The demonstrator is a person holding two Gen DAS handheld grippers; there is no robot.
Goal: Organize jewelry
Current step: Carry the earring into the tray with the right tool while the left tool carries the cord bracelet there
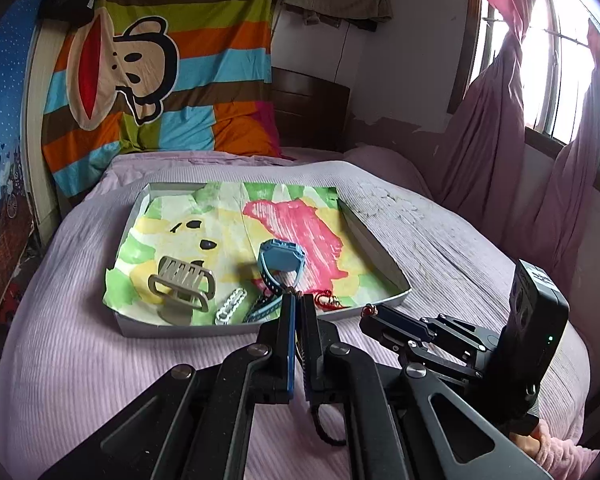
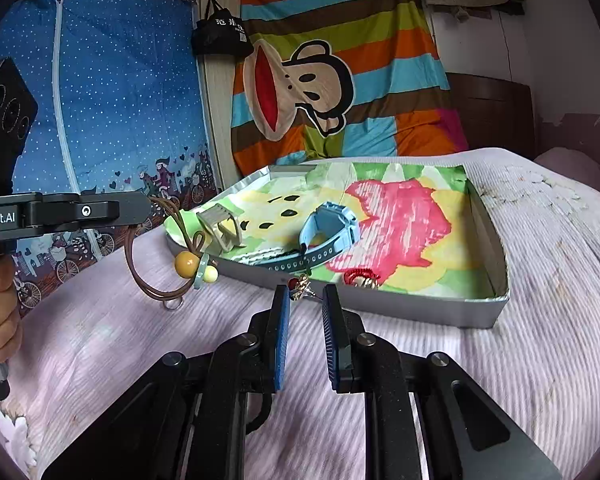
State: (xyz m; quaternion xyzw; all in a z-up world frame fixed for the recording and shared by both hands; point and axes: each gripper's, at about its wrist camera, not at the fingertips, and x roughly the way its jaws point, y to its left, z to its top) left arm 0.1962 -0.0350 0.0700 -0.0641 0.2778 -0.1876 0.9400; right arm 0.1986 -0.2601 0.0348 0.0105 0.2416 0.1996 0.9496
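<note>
Two grippers: left gripper (image 1: 297, 300) clamped on cord necklace (image 2: 156, 264), grip point hidden; right gripper (image 2: 306, 294) pinching small earring (image 2: 300, 282), detail unclear.

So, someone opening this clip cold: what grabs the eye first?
Probably the striped monkey blanket hanging behind the bed, then the shallow tray on the lilac bedspread, holding a blue watch and a beige hair claw. Nearer, the left gripper dangles a brown cord necklace with yellow beads, while the right gripper pinches a small gold trinket.
</note>
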